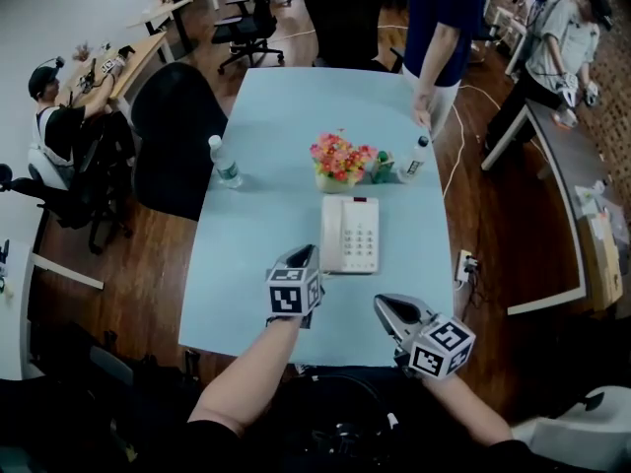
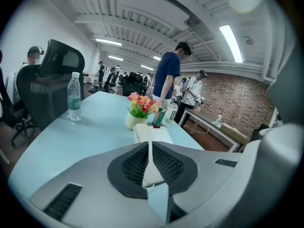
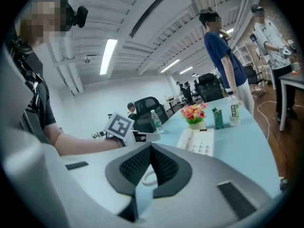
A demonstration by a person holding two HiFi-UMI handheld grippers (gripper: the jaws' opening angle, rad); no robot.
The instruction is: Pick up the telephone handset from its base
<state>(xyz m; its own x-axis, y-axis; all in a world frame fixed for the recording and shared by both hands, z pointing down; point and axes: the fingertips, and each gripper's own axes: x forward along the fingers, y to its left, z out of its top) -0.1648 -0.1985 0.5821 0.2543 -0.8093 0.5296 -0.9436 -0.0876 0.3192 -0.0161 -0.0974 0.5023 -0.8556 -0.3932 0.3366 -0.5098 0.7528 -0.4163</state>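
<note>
A white telephone (image 1: 357, 235) lies on the light blue table (image 1: 256, 225), its handset (image 1: 331, 233) resting in the cradle on its left side. My left gripper (image 1: 306, 255) is shut and empty, its tip just left of the near end of the handset and not touching it. In the left gripper view the handset (image 2: 140, 131) shows just beyond the closed jaws (image 2: 150, 145). My right gripper (image 1: 387, 306) hovers near the table's front edge, right of the phone, also shut and empty. In the right gripper view the phone (image 3: 202, 142) lies ahead to the right.
Behind the phone stand a pot of flowers (image 1: 340, 162), a green carton (image 1: 383, 167) and a bottle (image 1: 417, 156). A water bottle (image 1: 224, 162) stands at the left. A person in blue (image 1: 441, 28) stands at the far right corner. Black chairs (image 1: 177, 131) line the left side.
</note>
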